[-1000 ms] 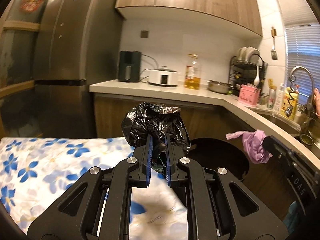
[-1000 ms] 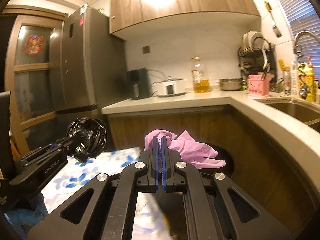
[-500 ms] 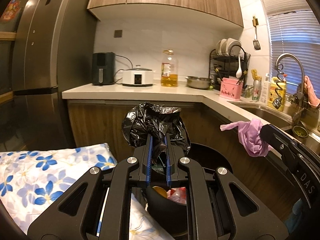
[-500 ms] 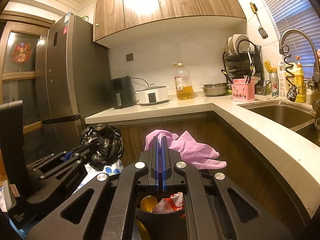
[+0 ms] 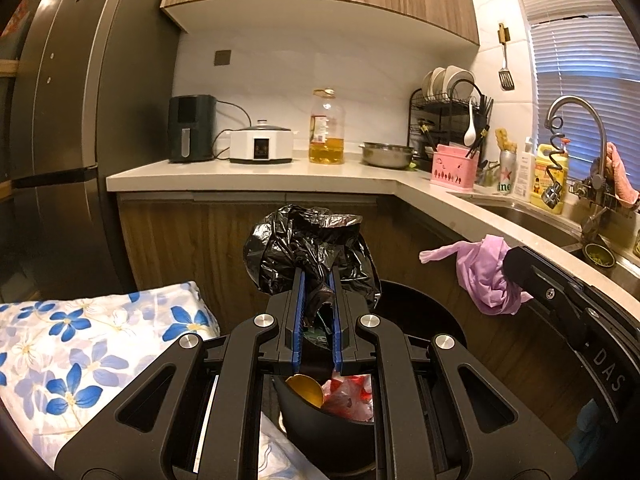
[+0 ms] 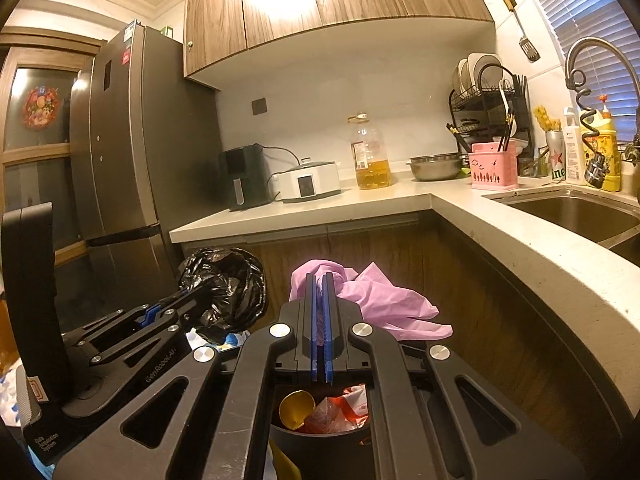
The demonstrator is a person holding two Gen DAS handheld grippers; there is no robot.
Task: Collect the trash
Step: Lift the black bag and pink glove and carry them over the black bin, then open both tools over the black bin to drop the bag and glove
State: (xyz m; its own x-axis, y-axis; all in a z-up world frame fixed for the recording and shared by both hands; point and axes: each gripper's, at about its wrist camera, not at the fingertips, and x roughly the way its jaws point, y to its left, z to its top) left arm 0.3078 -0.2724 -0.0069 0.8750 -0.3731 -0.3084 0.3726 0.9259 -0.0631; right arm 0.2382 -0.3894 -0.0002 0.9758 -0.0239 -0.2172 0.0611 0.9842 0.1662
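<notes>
The L-shaped worktop (image 6: pixel 520 252) edge curves close along the right tool's (image 6: pixel 319 280) right side; cabinet fronts close off the space ahead, and the flowered cloth (image 5: pixel 80 344) borders the left tool (image 5: pixel 316 276) on its left. Between and below both tools opens the black trash bin (image 5: pixel 420 304), holding a gold lid and red-white wrappers. The left tool is clenched on a crumpled, glossy black bag (image 5: pixel 304 248) bunched past its tips. The right tool is clamped on a thin, limp pink glove (image 6: pixel 380 300) trailing rightward.
</notes>
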